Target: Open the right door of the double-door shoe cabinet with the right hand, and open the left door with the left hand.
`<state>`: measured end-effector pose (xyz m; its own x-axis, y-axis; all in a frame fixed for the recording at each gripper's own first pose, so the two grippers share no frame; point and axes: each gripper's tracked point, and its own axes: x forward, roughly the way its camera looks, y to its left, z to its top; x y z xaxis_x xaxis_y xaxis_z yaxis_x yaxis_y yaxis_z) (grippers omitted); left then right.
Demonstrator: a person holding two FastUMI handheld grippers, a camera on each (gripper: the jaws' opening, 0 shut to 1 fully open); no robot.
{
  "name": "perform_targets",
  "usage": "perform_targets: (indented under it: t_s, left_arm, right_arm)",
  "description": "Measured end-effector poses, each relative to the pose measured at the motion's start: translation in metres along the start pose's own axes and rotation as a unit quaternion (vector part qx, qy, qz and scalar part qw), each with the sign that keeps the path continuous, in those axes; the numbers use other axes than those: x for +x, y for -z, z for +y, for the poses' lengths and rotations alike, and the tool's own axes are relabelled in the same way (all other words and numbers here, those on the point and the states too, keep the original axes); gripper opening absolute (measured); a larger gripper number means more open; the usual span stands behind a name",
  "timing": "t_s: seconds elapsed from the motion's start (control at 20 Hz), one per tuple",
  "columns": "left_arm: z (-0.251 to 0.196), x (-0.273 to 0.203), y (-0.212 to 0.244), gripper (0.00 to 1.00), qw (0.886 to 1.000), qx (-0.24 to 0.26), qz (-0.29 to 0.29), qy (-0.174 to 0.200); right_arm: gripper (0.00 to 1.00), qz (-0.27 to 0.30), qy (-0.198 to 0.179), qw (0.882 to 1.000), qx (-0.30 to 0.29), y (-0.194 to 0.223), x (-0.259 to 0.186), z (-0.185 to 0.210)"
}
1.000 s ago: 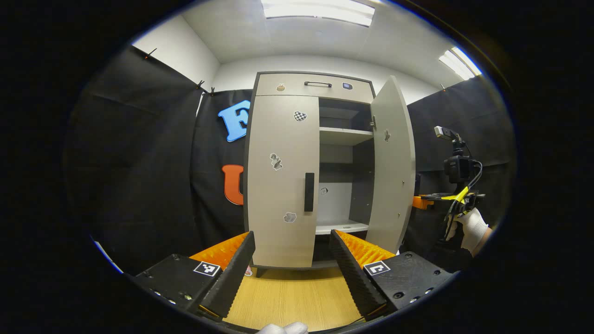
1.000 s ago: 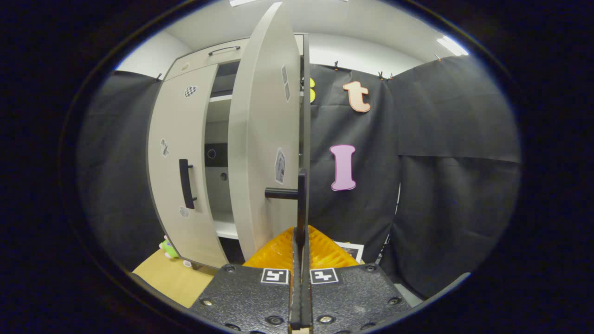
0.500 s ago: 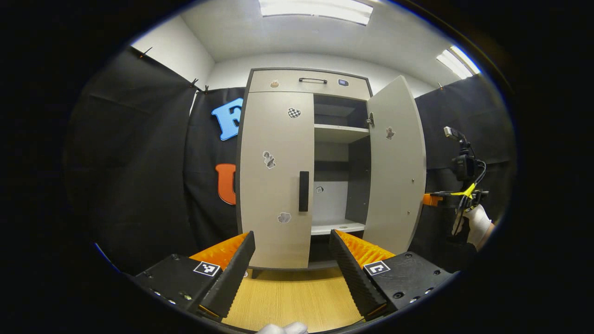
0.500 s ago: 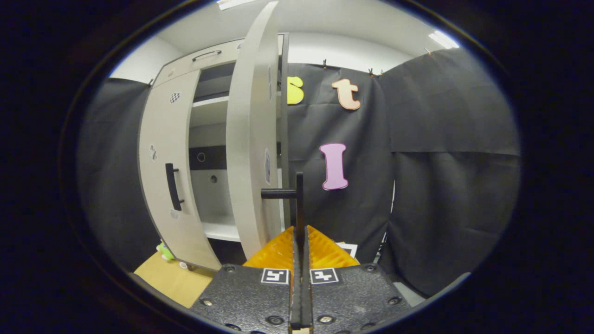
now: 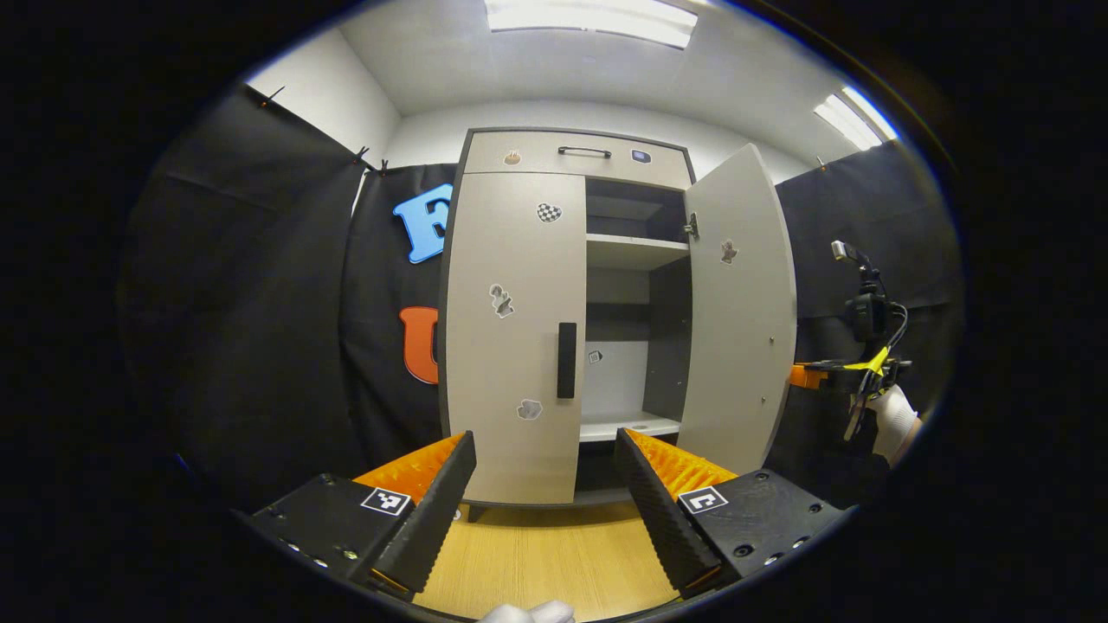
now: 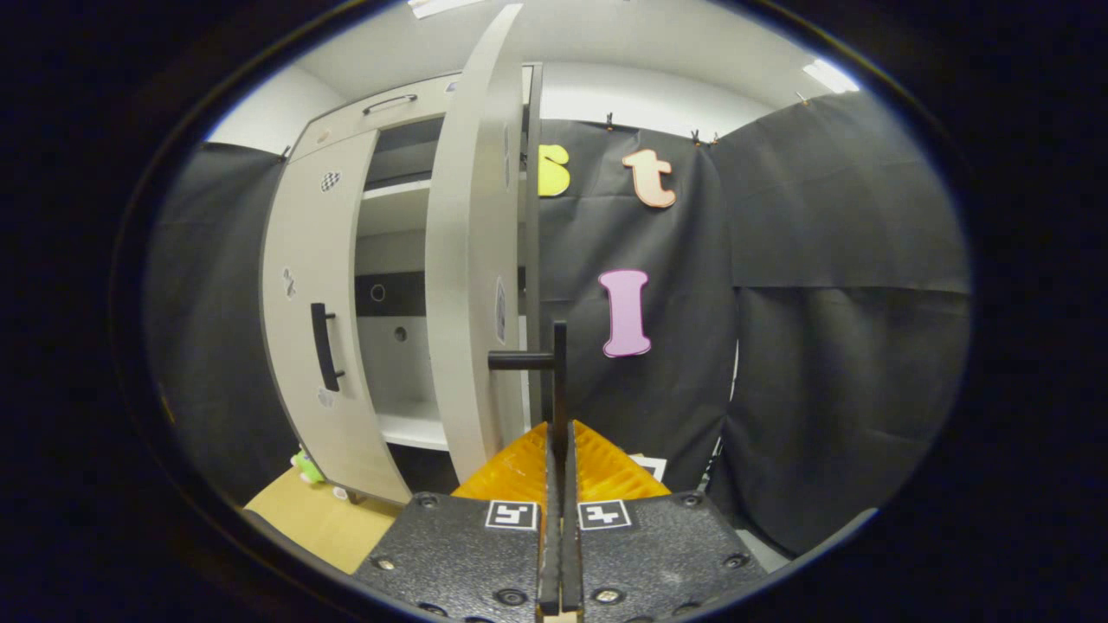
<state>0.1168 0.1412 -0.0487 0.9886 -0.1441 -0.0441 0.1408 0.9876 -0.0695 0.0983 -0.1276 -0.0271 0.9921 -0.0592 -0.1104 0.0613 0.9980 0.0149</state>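
**A:** Start at the claws. What are they doing?

**B:** In the right gripper view, the right gripper (image 6: 559,450) sits at bottom centre, its ribbed fingers pressed together on the right door's handle (image 6: 558,381), a slim dark bar standing straight up from between them. In the left gripper view, the left gripper (image 5: 545,472) has its two ridged, wedge-shaped fingers spread wide apart at the bottom of the frame, holding nothing.

**A:** And the cabinet itself?

**B:** The shoe cabinet (image 5: 576,156) fills the centre of the left gripper view: smooth, matte beige panels with a dark frame. Its right door (image 5: 740,320) is swung out, right of centre, showing pale flat shelves (image 5: 636,249) and a dark interior. The left door (image 5: 515,329) is flush shut, left of centre, with a black vertical bar handle (image 5: 567,360) near its inner edge and small stickers on its face. A drawer with a thin dark pull runs across the top.

**A:** What lies beyond it?

**B:** A light wood-grain floor (image 5: 554,562) at the bottom, matte black cloth walls on both sides, and at the right edge the other gripper held by a white-gloved hand (image 5: 892,420).

**A:** What differs from half a second ago?

**B:** Very little. The right door stands a shade wider, the right claw has kept its clamp, and the left claw's spread is unchanged.
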Motion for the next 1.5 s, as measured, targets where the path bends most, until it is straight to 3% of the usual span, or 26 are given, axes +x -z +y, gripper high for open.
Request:
perform_targets:
  t_s: [0.25,0.35,0.5,0.65,0.7,1.0,1.2,1.5]
  left_arm:
    - [0.013,-0.008,0.0,0.96,1.0,-0.001,-0.005,-0.005]
    - [0.015,-0.011,-0.002,0.96,1.0,0.0,-0.006,-0.006]
    - [0.022,-0.009,-0.004,0.96,1.0,0.002,-0.009,-0.007]
    - [0.032,-0.001,-0.002,0.96,1.0,0.005,-0.004,-0.016]
    - [0.036,0.001,-0.002,0.96,1.0,0.009,-0.002,-0.021]
    - [0.042,0.018,0.005,0.96,0.999,0.02,0.005,-0.032]
    - [0.034,0.033,0.01,0.96,0.999,0.022,0.008,-0.029]
    - [0.015,0.06,0.014,0.96,0.999,0.031,0.011,-0.014]
  right_arm:
    - [0.12,-0.007,0.02,1.0,-0.002,-0.01,-0.018,-0.009]
    - [0.3,-0.002,0.027,1.0,0.002,-0.011,-0.026,-0.013]
    - [0.76,-0.004,0.026,0.999,0.019,-0.016,-0.045,-0.009]
    - [0.86,-0.024,0.027,0.999,0.024,-0.025,-0.071,0.001]
    - [1.0,-0.032,0.031,0.999,0.025,-0.028,-0.076,0.004]
    - [1.0,-0.047,0.011,0.999,0.005,-0.022,-0.117,0.047]
    - [0.97,-0.035,-0.018,0.999,0.012,0.011,-0.136,0.086]
    - [0.99,-0.003,-0.047,0.999,-0.017,0.041,-0.138,0.11]
